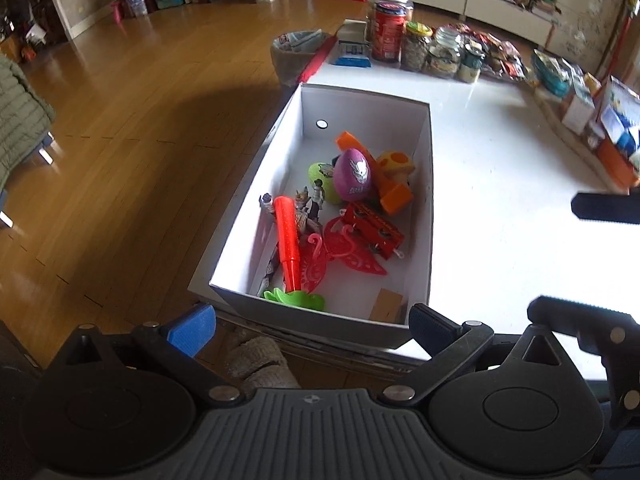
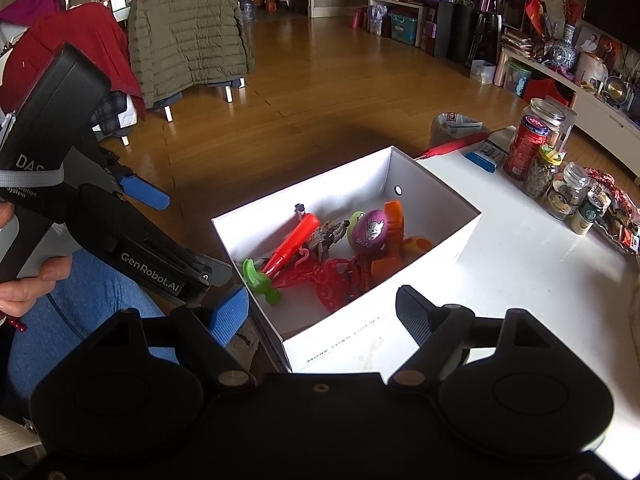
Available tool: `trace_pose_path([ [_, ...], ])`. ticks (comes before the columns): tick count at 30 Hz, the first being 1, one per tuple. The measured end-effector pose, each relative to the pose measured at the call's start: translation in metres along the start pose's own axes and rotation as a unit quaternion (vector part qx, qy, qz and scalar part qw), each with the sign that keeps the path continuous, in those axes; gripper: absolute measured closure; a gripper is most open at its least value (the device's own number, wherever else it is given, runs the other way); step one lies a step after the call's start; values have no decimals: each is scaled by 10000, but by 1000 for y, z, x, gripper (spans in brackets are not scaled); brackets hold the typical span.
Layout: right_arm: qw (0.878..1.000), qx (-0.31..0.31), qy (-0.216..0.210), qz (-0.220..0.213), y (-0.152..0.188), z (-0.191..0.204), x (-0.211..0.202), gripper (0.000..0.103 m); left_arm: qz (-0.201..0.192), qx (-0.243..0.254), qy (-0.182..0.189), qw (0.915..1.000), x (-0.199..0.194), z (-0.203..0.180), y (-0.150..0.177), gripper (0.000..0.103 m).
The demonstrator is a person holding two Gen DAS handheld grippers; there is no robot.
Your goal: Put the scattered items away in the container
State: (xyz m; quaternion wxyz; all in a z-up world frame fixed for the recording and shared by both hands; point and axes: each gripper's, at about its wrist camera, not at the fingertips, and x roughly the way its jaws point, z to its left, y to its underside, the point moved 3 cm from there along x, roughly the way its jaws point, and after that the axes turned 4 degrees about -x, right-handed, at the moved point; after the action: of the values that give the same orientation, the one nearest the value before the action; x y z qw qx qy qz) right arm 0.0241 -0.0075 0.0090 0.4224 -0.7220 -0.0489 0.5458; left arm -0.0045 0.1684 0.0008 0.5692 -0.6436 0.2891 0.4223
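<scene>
A white open box [image 1: 431,208] [image 2: 360,352] stands at the near left corner of the white table [image 1: 500,200] [image 2: 540,280]. Inside lie a purple egg [image 1: 354,174] [image 2: 372,232], a green egg [image 1: 320,176], an orange-red tube on a green base [image 1: 288,240] [image 2: 292,244], a red toy car [image 1: 374,230], a mushroom toy [image 1: 396,164], a red butterfly [image 1: 340,256] and small figures [image 1: 306,206]. My left gripper [image 1: 312,326] hangs open just before the box's near wall, holding nothing. My right gripper [image 2: 320,316] is open over the box's near corner, also holding nothing.
Jars and a red can [image 1: 390,28] [image 2: 528,148] line the table's far edge, with snack packets and small boxes [image 1: 580,92] to the right. A lined bin [image 1: 296,56] [image 2: 452,128] stands on the wooden floor beyond. A person's hand [image 2: 40,276] and blue-jeaned leg [image 2: 80,300] are at left.
</scene>
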Motion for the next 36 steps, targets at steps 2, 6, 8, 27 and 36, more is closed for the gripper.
trace_pose_path([
  [2, 10000, 16, 11, -9, 0, -1, 1, 25, -16, -178, 76, 9998, 0, 6, -3, 0],
  [6, 10000, 54, 4, -42, 0, -2, 2, 25, -156, -373, -72, 9992, -2, 14, -10, 0],
  [8, 10000, 67, 2, -57, -1, -2, 3, 25, -247, -384, -286, 9985, -3, 17, -12, 0],
  [27, 9990, -439, -32, 89, -18, 4, 15, 24, 180, 239, -678, 9972, 14, 2, -1, 0],
  [36, 9964, -791, -58, 306, -24, 8, 28, 24, 338, 25, -315, 9989, 18, 3, 1, 0],
])
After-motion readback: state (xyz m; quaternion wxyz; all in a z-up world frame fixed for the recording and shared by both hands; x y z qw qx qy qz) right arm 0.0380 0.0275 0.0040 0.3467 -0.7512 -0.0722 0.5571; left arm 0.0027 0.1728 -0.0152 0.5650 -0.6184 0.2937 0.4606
